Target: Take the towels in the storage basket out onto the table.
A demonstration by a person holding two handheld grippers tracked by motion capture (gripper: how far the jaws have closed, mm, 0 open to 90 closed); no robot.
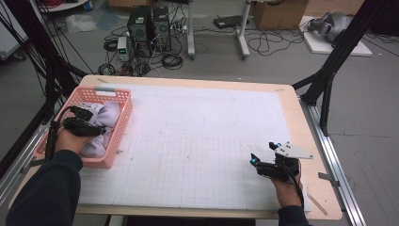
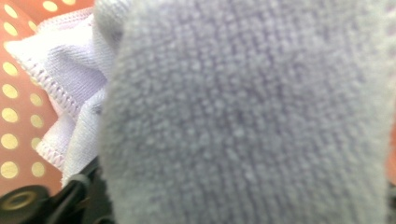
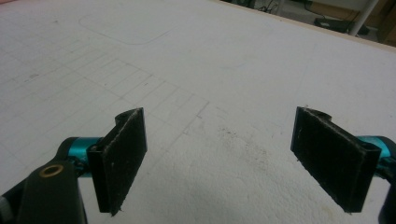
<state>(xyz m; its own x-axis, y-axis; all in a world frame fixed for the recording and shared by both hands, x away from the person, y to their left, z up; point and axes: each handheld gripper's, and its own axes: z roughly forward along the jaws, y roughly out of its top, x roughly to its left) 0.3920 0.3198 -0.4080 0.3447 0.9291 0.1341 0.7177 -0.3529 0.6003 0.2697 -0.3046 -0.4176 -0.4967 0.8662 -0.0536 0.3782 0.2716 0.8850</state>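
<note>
A pink plastic basket point(image 1: 120, 123) stands at the table's left edge with pale lavender cloths point(image 1: 109, 113) heaped in it. My left gripper point(image 1: 87, 120) reaches down into that heap. In the left gripper view a fuzzy lavender cloth point(image 2: 247, 116) presses close to the camera and hides the jaws. Beside it lies a thinner cloth with a stitched hem point(image 2: 70, 70), against the basket's dotted wall point(image 2: 18, 116). My right gripper point(image 1: 263, 153) rests low over the white gridded mat point(image 1: 197, 141) at the front right. In its own view the right gripper point(image 3: 233, 163) stands open with nothing between its pads.
The mat covers most of the wooden tabletop point(image 1: 324, 188). Black frame posts point(image 1: 329, 75) rise at the right and left of the table. Beyond the far edge, computer towers point(image 1: 149, 26), cables and a cardboard box point(image 1: 280, 13) sit on the floor.
</note>
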